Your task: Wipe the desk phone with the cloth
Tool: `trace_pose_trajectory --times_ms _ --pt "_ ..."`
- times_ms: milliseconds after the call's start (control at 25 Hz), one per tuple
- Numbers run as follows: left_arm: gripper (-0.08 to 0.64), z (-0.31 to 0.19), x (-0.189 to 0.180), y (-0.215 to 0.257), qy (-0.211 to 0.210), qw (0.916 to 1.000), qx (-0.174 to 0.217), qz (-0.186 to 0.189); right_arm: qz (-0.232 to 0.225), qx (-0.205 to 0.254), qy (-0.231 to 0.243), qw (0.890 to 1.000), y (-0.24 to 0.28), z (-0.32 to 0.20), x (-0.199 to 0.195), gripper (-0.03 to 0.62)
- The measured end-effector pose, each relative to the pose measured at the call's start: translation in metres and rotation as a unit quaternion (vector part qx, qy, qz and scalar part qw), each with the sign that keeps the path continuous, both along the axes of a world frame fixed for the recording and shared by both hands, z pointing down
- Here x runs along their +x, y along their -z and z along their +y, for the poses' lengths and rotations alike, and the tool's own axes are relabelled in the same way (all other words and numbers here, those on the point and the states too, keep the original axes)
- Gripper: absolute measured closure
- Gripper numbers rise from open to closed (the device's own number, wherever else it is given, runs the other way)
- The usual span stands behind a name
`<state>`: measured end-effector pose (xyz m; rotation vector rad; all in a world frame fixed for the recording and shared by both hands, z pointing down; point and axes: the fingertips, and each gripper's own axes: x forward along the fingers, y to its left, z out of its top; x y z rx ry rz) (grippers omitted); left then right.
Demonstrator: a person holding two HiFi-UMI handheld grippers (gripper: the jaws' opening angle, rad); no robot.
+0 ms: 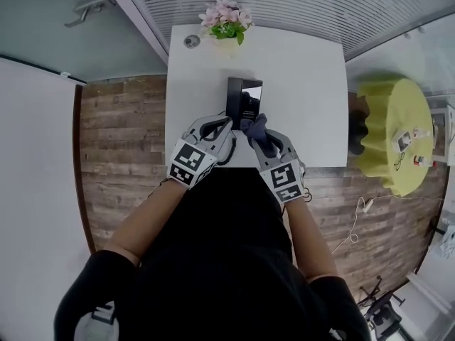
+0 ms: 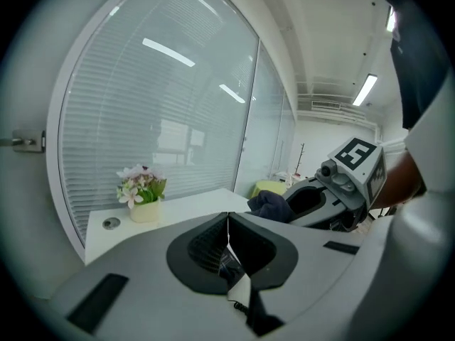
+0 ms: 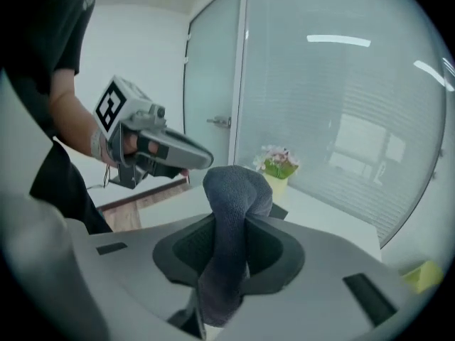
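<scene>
Cloth (image 3: 231, 187), dark and fuzzy, bunches clamped in the right hand-held gripper (image 3: 229, 222); left hand-held gripper (image 2: 227, 222) has jaws together.

The desk phone (image 1: 244, 96) is black with a glossy raised face and stands on the white counter (image 1: 306, 84), toward its near edge. The cloth (image 3: 227, 190) is dark blue-grey and nubbly. It is bunched and pinched between the jaws of the right hand-held gripper (image 3: 238, 222), and its free end humps up right by the phone's near right corner.
</scene>
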<state>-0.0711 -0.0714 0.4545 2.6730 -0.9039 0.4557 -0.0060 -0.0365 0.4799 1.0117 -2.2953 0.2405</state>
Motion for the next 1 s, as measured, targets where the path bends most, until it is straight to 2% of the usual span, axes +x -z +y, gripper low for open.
trace_pose_trajectory --times_ms 80,240,400,600,720,1000 --pt "0.549 0.003 0.000 0.029 0.001 0.9997 0.020 0.015 -0.048 0.029 -0.009 0.998 0.036 -0.001 0.001 0.494" --pt "0.549 0.011 -0.001 0.081 0.001 0.9976 0.050 0.048 -0.109 0.076 -0.002 0.991 0.100 -0.002 0.001 0.494" --pt "0.549 0.018 -0.001 0.113 0.009 0.9954 0.081 0.051 -0.155 0.113 0.012 0.981 0.147 -0.004 0.002 0.494" --pt "0.549 0.036 0.010 0.141 0.020 0.9930 0.099 0.061 -0.205 0.156 0.021 0.966 0.188 0.000 0.010 0.494" --pt "0.549 0.046 0.018 0.155 0.022 0.9919 0.104 0.068 -0.222 0.176 0.032 0.958 0.208 0.007 0.012 0.494" --pt "0.549 0.054 0.026 0.187 0.029 0.9873 0.134 0.080 -0.232 0.196 0.041 0.952 0.235 0.020 0.020 0.494"
